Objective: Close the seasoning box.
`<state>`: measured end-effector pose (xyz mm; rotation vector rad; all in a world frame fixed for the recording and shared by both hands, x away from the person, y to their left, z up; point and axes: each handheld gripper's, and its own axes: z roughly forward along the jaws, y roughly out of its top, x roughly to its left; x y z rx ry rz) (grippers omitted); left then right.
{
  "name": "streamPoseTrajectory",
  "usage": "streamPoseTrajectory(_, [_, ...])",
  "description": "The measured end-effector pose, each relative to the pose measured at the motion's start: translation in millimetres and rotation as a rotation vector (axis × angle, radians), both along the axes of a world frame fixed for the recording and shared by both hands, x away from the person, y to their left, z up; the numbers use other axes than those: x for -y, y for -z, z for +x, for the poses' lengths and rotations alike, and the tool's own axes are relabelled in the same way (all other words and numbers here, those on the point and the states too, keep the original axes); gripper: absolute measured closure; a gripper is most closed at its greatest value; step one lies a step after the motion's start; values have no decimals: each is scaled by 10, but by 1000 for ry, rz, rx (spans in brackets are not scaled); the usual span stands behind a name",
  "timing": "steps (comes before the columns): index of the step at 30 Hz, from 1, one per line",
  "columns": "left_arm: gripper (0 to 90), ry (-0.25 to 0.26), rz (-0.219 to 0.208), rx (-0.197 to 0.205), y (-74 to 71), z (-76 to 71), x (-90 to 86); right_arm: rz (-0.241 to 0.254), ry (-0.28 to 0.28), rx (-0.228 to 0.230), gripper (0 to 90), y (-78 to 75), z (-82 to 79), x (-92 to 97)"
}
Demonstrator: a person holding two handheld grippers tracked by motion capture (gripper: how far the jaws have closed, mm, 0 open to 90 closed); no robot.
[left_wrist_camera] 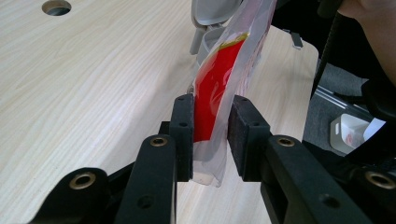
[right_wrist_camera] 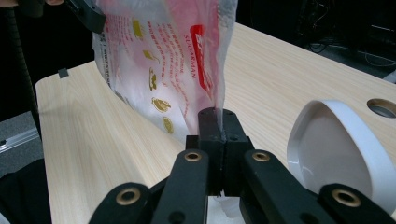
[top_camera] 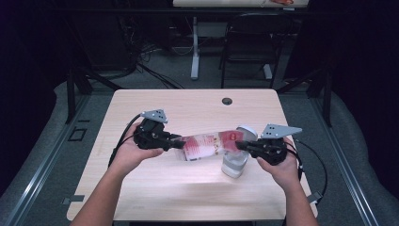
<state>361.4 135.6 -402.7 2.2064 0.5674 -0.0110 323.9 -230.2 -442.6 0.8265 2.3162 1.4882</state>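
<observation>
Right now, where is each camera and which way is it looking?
High view: above the table, looking down; both forearms, left tool, right tool.
Left gripper view: on the left tool, looking along its jaws at the bag.
Right gripper view: on the right tool, pinching the bag; white lid beside.
All share the bag.

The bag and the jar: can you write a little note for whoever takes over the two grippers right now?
Right gripper: jaws shut on one end of the bag.
Left gripper: jaws around the other end of the bag, with a small gap on one side, so no firm pinch.
Bag: clear plastic with red print, stretched between both grippers above the table.
Jar: stands under the right end of the bag, its white lid flipped open.
Done: bag lifted, jar open.
Left: likely emptying the bag into the jar; I cannot see whether the bag is opened.
</observation>
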Motion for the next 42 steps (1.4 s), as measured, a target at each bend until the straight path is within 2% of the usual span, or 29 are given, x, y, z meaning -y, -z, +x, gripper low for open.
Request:
streamPoseTrajectory(5, [723, -4, 5, -1, 50, 1, -47, -15, -4, 11, 900, -35, -12, -42])
streamPoseTrajectory(6, [722, -24, 16, 9, 54, -10, -52, -19, -5, 14, 900, -43, -14, -58])
streamPoseTrajectory(8, [722, -7, -9, -4, 77, -2, -82, -26, -9, 19, 900, -63, -20, -81])
streamPoseTrajectory(11, [721, -5, -11, -3, 113, -8, -125, -50, -11, 24, 900, -104, -12, -123])
streamPoseTrajectory(17, [721, -10, -26, -4, 156, -9, -183, -65, -14, 30, 900, -160, 1, -183])
streamPoseTrajectory(21, [721, -17, -52, -9, 232, -16, -231, -105, -19, 24, 900, -207, 12, -241])
streamPoseTrajectory(27, [718, -18, -55, -11, 314, -25, -273, -142, -23, 17, 900, -238, 1, -306])
streamPoseTrajectory(30, [712, -27, -69, -14, 398, -35, -323, -175, -30, 18, 900, -272, -4, -382])
streamPoseTrajectory(32, [711, -28, -69, -15, 414, -37, -342, -182, -32, 18, 900, -281, -5, -405])
streamPoseTrajectory(33, [709, -31, -72, -14, 430, -40, -359, -205, -35, 25, 900, -300, -7, -456])
streamPoseTrajectory(36, [706, -34, -63, -7, 470, -55, -408, -227, -44, 26, 900, -313, 0, -530])
streamPoseTrajectory(42, [702, -42, -63, -6, 551, -83, -501, -251, -58, 18, 900, -320, 18, -635])
